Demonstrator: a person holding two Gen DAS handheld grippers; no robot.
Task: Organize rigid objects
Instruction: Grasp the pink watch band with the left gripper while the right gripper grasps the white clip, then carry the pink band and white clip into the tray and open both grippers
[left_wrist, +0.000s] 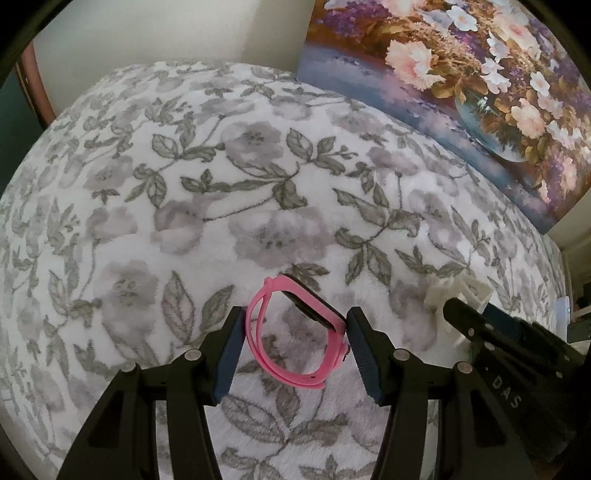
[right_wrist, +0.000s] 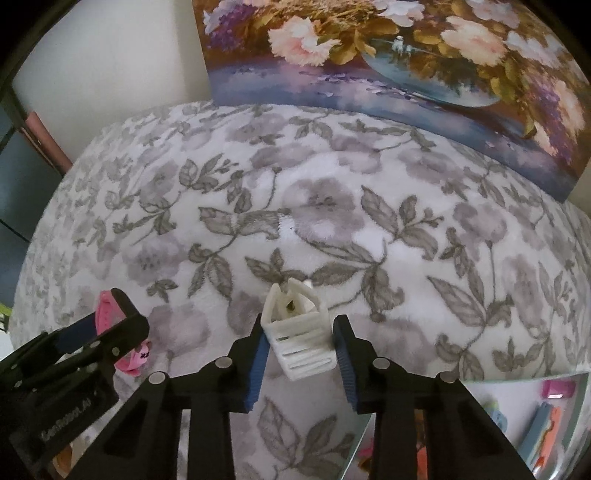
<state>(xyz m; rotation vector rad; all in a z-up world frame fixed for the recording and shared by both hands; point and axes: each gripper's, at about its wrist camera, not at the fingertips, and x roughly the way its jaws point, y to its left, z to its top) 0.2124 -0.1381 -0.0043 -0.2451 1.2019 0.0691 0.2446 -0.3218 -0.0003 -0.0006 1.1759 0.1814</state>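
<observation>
A pink wristband with a dark screen (left_wrist: 295, 317) stands on edge over the grey-flowered blanket (left_wrist: 221, 184). My left gripper (left_wrist: 295, 325) is shut on it, a blue pad pressing each side of the loop. In the right wrist view, a small white slatted plastic piece (right_wrist: 301, 339) sits between the blue pads of my right gripper (right_wrist: 300, 334), which is shut on it. Both grippers point steeply down at the blanket, side by side. The white piece (left_wrist: 443, 291) shows at the right of the left wrist view. The pink band (right_wrist: 107, 314) shows at the left of the right wrist view.
A flower painting (right_wrist: 388, 55) leans on the wall behind the blanket. The blanket's front edge drops off at the lower right, where several colourful small items (right_wrist: 546, 417) lie on a lower pale surface. A brown frame edge (left_wrist: 37, 92) stands at the far left.
</observation>
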